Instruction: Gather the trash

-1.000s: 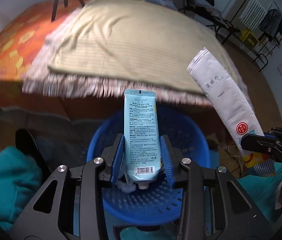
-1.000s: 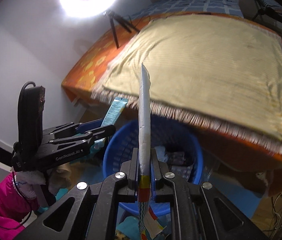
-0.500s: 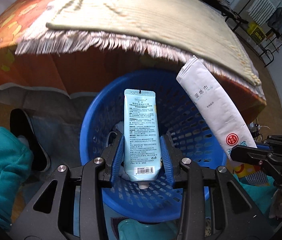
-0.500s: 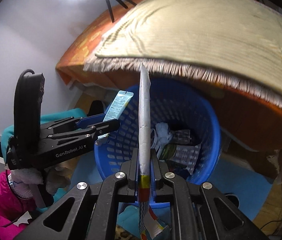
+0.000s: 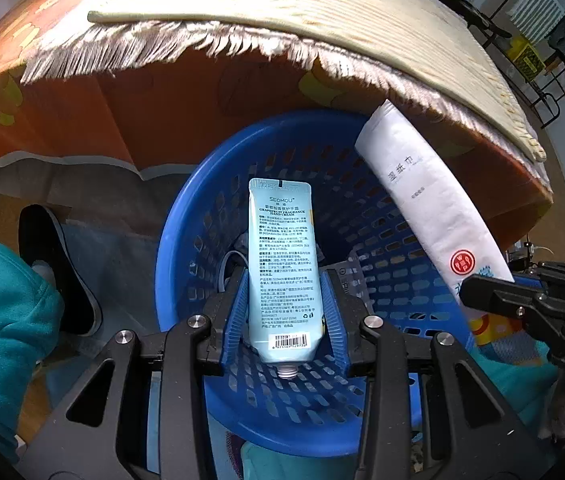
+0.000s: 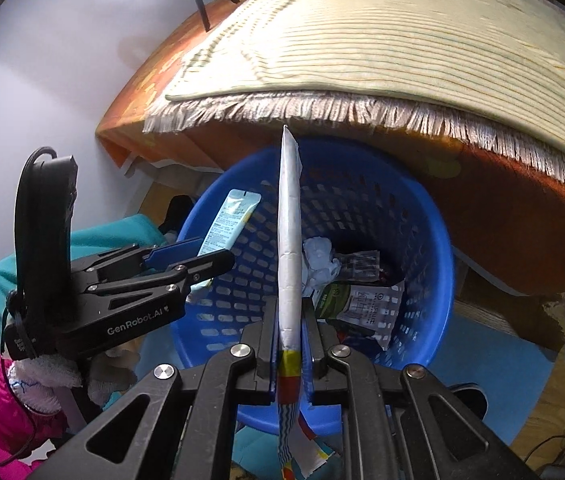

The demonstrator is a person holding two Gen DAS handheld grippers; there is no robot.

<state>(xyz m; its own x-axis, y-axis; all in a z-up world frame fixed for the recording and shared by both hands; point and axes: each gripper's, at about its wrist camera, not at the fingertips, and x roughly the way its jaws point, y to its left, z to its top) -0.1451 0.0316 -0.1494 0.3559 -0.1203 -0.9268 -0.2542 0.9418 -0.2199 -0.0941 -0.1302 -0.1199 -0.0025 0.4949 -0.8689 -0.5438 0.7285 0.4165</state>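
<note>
Two pieces of trash poised over blue basket (image 5: 186,240), drop step in hand.
Left gripper (image 5: 284,320) clenched hand cream tube (image 5: 282,264), cap end toward camera, over basket mouth at 6 o'clock of frame centre. Right gripper (image 6: 287,344) pinched flat white wipes packet (image 6: 289,240) edge-on; its jaws had just eased slightly wider, packet between them and apparently not yet dropped. Packet stood at 3 o'clock of the tube in left view. Basket sat against the orange-draped bed (image 6: 522,240), fringed mat (image 6: 402,40) at 12 o'clock; crumpled tissue (image 6: 318,256) and wrappers (image 6: 362,296) already inside. Next move likely: spread both jaws so tube and packet fall in, clear of the rim.
</note>
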